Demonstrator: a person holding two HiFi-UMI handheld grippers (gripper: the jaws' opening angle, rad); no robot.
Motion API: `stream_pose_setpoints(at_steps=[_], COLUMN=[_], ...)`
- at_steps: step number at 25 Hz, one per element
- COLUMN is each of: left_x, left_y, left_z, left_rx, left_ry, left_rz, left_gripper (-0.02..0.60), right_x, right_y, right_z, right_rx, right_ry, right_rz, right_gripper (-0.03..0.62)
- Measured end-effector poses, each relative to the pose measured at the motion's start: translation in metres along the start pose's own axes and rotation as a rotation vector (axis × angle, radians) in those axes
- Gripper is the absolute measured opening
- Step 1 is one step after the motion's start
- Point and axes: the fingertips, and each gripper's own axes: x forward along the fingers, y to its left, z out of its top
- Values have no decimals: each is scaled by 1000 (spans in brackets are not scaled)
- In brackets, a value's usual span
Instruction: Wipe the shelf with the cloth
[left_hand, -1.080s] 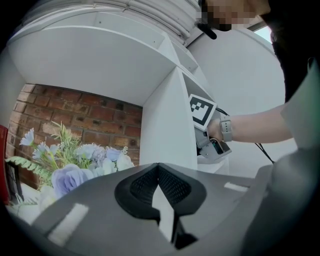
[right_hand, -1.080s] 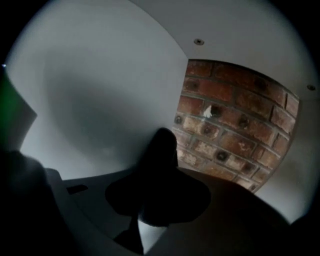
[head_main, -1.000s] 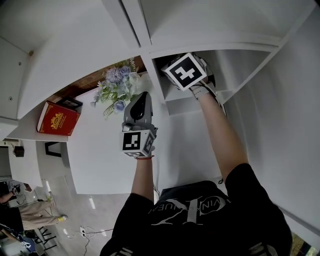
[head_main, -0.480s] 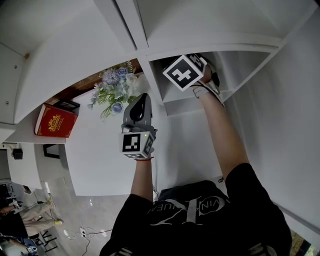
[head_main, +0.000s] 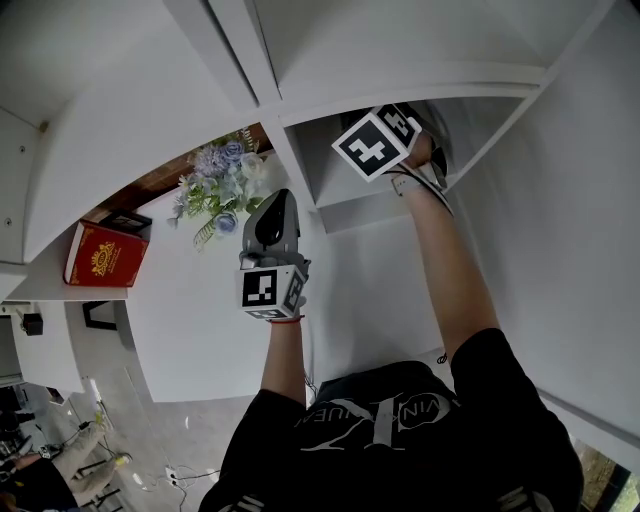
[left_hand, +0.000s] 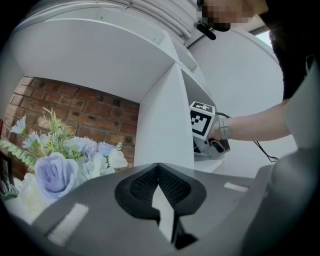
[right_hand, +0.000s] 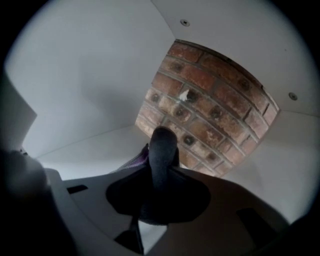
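Note:
My right gripper (right_hand: 162, 146) is inside a white shelf compartment (right_hand: 85, 150) with a brick back wall. Its dark jaws are shut on a purple cloth (right_hand: 136, 157), of which only a small fold shows at their left, low over the shelf floor. In the head view its marker cube (head_main: 375, 143) and the hand hide the jaws and the cloth. My left gripper (head_main: 283, 198) hangs outside, left of the compartment and below the flowers. Its pads meet at the tip with nothing between them.
A white upright divider (head_main: 298, 165) separates the compartment from an open shelf holding blue and white flowers (head_main: 218, 185) and a red book (head_main: 105, 262). The compartment's side wall (right_hand: 75, 75) and ceiling (right_hand: 240, 35) close in around the right gripper.
The right gripper has shifted a little to the right within the compartment. The left gripper stays about where it was. The head view has drifted slightly.

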Motion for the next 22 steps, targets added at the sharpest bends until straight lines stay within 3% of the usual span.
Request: stream_pose_setpoints(at_steps=[6,14,22], left_x=[3,3,3], left_y=[-9,-14,-14], left_z=[1,2,3], left_rx=[-17,-35,-50], left_ry=[-13,-23,-36], left_rz=[-36,-55,-71], left_gripper=[12,12,12], right_x=[-4,-8,-7], right_y=[-18,-35,-51], right_z=[-7,-26,-42], right_rx=[-49,5,-14], right_ry=[29,97,201], right_rz=[-77,-151,-234], right_gripper=[101,101,101])
